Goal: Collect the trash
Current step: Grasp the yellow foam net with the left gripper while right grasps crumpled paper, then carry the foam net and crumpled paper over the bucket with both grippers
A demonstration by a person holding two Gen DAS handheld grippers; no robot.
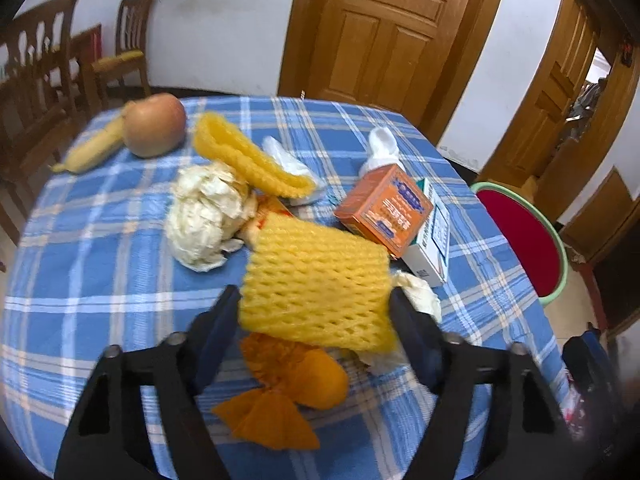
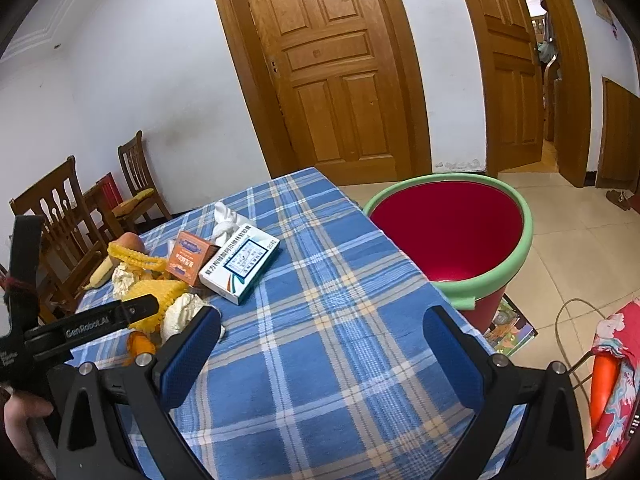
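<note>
Tabletop (image 1: 100, 280) under a blue plaid cloth with white and tan stripes, trash clustered mid-surface. Red bin (image 2: 448, 228) with pale green rim sits on the floor just off the tabletop's right edge; nothing can be made out inside it.

Yellow foam fruit net (image 1: 316, 292): flat, rectangular, knobbly mesh texture, soft, slightly curled at its lower edge. It sits between the left gripper (image 1: 316, 300) fingers, both dark pads touching its two sides, so clamped on the net; whether it is clear of the cloth I can't tell. Second yellow foam net (image 1: 244, 152) lies farther back, folded into a loop. Crumpled white paper wad (image 1: 204, 216) left of the held net; another white wad (image 1: 416, 300) just right of it. Orange box (image 1: 384, 208) leans on a white and green carton (image 1: 432, 248). Orange peel pieces (image 1: 288, 388) lie right below the held net, near the camera. Apple (image 1: 154, 124) and banana (image 1: 92, 148) at the far left corner, touching.

Right gripper (image 2: 320, 336) hovers over bare cloth, blue-padded fingers wide apart, nothing between them.
</note>
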